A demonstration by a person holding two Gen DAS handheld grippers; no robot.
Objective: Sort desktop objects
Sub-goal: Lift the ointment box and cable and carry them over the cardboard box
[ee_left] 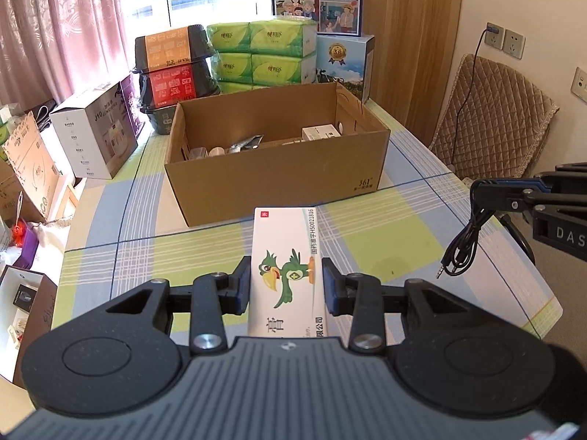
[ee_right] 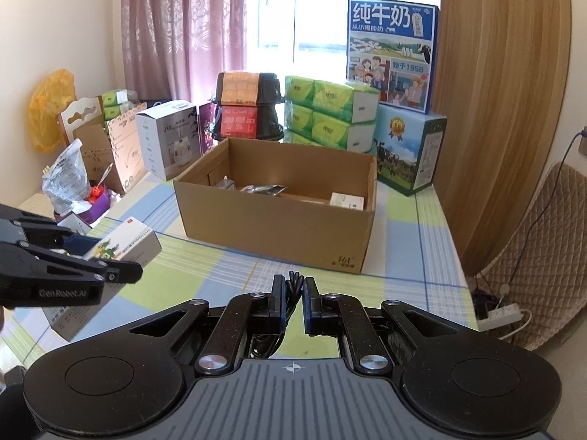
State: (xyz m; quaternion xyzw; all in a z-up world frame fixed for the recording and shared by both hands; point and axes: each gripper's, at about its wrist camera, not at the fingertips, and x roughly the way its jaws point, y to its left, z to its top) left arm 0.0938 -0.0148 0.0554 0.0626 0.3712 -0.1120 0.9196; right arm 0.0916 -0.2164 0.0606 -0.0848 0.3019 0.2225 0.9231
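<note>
**Both grippers loaded in front of the open carton**

The left gripper [ee_left: 287,283] clamps a white medicine box [ee_left: 288,267] printed with a green cartoon parrot; its two fingers press the box's long sides, and the box points toward 12 o'clock, lifted clear of the checked tablecloth [ee_left: 385,242]. In the right wrist view the same box [ee_right: 121,247] shows at 9 o'clock, held in the left gripper [ee_right: 110,260] above the cloth.

The right gripper [ee_right: 292,302] has its fingers drawn close together on a coiled black audio cable [ee_right: 292,282], a loop of which pokes up between the pads. From the left wrist view the right gripper [ee_left: 488,192] enters at 3 o'clock, and the cable [ee_left: 464,242] hangs from it in a bundle, its jack plug dangling lowest over the tablecloth.

An open cardboard box [ee_left: 279,179] stands on the table at 12 o'clock, just beyond the medicine box. Inside it lie a small white carton [ee_left: 320,132] at the right end, a silvery foil packet [ee_left: 245,143] near the middle, and a few small items at the left end, too small to tell.

Behind the cardboard box, stacked green tissue packs [ee_left: 262,55] sit at 12 o'clock, black instant-food tubs [ee_left: 172,69] at 11, a white appliance box [ee_left: 93,132] at 10, and blue milk cartons [ee_right: 394,55] at 1 o'clock.
</note>
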